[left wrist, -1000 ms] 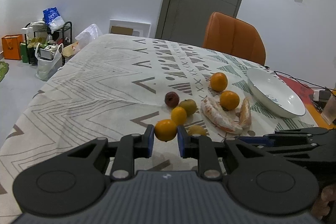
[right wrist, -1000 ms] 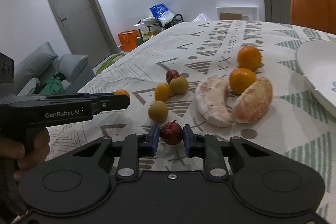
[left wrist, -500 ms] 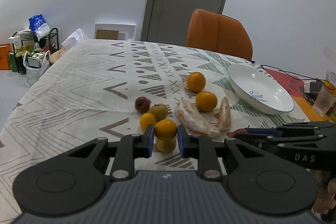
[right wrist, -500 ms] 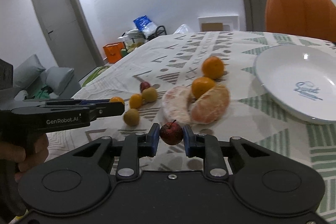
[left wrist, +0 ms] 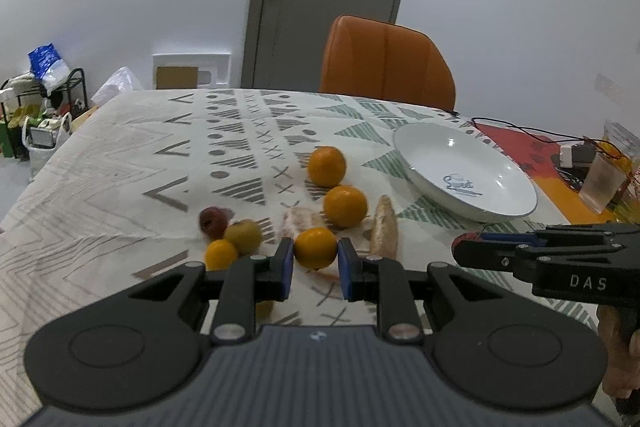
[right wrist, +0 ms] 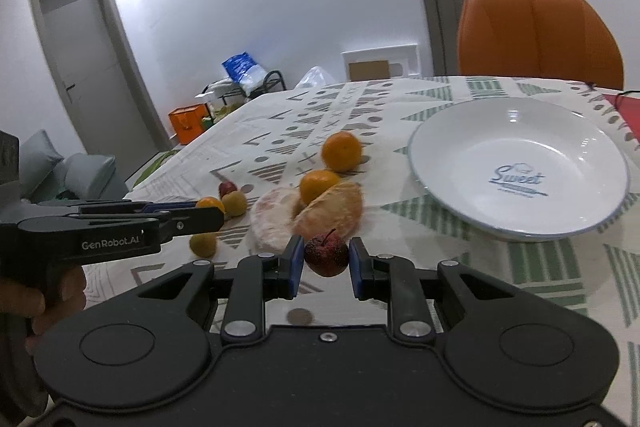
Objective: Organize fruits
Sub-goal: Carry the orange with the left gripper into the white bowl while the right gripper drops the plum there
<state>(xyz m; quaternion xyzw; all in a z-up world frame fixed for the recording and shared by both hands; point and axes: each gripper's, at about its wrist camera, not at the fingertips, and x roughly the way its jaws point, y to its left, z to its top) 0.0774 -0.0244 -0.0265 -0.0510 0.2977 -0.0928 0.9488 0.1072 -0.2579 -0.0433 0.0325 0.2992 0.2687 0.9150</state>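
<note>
My left gripper (left wrist: 315, 262) is shut on a small orange (left wrist: 315, 247), held above the patterned tablecloth. My right gripper (right wrist: 325, 265) is shut on a small red apple (right wrist: 326, 254) with a stem. A white plate (right wrist: 472, 211) marked "Sweet" lies to the right, with nothing in it. On the cloth between lie two oranges (left wrist: 326, 165) (left wrist: 345, 200), two peeled pomelo segments (right wrist: 330, 209) (right wrist: 274, 215), a red fruit (left wrist: 213, 221), a green-yellow fruit (left wrist: 243, 235) and a small orange fruit (left wrist: 221, 253). In the left wrist view the right gripper (left wrist: 460, 249) shows side-on at right.
An orange chair (left wrist: 386, 63) stands behind the table's far edge. Cables, a white adapter and a clear cup (left wrist: 602, 183) lie on a red mat at the far right. A cluttered rack (left wrist: 40, 99) and bags stand on the floor at left. A person's hand (right wrist: 24, 301) grips the left tool.
Both grippers have swung to the right with their fruit held; the white plate now sits nearer the middle of both views. The jaws kept their grip.
</note>
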